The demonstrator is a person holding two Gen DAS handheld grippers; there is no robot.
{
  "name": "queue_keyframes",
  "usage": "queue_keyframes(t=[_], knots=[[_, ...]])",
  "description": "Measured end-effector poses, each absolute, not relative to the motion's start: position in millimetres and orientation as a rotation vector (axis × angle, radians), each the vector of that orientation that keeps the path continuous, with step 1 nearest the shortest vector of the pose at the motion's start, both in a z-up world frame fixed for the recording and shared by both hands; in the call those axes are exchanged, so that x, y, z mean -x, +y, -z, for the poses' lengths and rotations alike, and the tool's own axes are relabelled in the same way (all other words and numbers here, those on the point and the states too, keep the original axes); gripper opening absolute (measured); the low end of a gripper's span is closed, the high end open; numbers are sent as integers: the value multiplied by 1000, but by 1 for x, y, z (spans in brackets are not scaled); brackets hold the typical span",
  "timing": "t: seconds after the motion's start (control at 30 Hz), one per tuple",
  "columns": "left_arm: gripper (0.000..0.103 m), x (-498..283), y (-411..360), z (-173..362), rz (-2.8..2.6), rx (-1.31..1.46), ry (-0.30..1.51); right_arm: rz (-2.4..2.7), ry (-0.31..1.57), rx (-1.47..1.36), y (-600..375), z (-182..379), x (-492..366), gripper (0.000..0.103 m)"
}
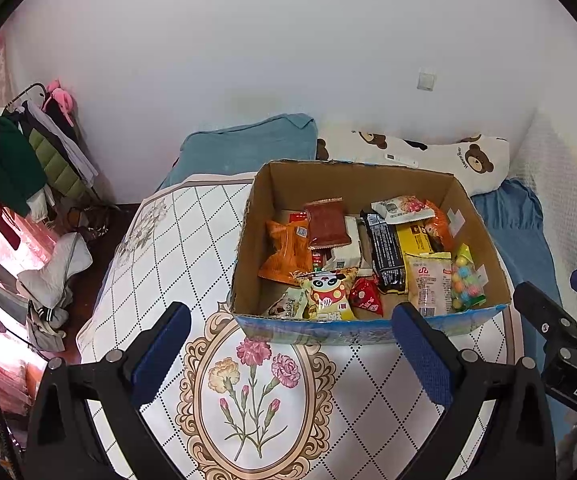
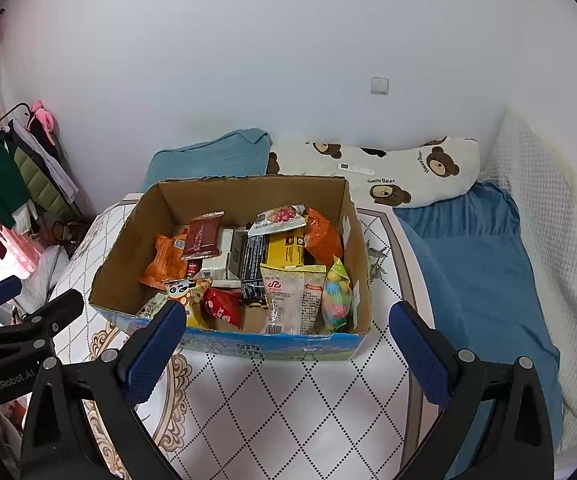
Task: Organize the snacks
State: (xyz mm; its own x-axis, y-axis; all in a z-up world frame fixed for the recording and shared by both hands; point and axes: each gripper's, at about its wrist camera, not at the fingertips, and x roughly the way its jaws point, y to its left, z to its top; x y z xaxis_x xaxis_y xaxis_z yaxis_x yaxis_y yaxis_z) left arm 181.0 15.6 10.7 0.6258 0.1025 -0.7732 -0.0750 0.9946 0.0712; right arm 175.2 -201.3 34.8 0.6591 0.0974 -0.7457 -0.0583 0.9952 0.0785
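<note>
An open cardboard box (image 1: pixel 296 184) stands on a white patterned board (image 1: pixel 176 248) and holds several snack packets: an orange bag (image 1: pixel 286 252), a dark red packet (image 1: pixel 326 224), a black bar (image 1: pixel 386 256), a panda packet (image 1: pixel 328 294) and a bag of coloured candy balls (image 1: pixel 466 280). The box also shows in the right wrist view (image 2: pixel 248 192). My left gripper (image 1: pixel 290 348) is open and empty, just in front of the box. My right gripper (image 2: pixel 288 344) is open and empty, at the box's near wall. The right gripper also shows at the right edge of the left wrist view (image 1: pixel 560 312).
The board lies on a bed with a blue sheet (image 2: pixel 480 264). A teal pillow (image 1: pixel 248 148) and a bear-print pillow (image 2: pixel 408 176) with a white remote (image 2: pixel 355 169) lie behind the box. A clothes rack (image 1: pixel 16 152) stands at the left by the white wall.
</note>
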Motion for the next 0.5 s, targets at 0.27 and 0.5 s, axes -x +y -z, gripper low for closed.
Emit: queue_keyframes(t=[0.27,0.5], knots=[[103,-180,15,-10,-102,-33,886,-90,849,-49,-201,-34,-176,103],[103,-181,16,-11,-100,-34,880,-93,842,-52,-202,-33,-176,103]])
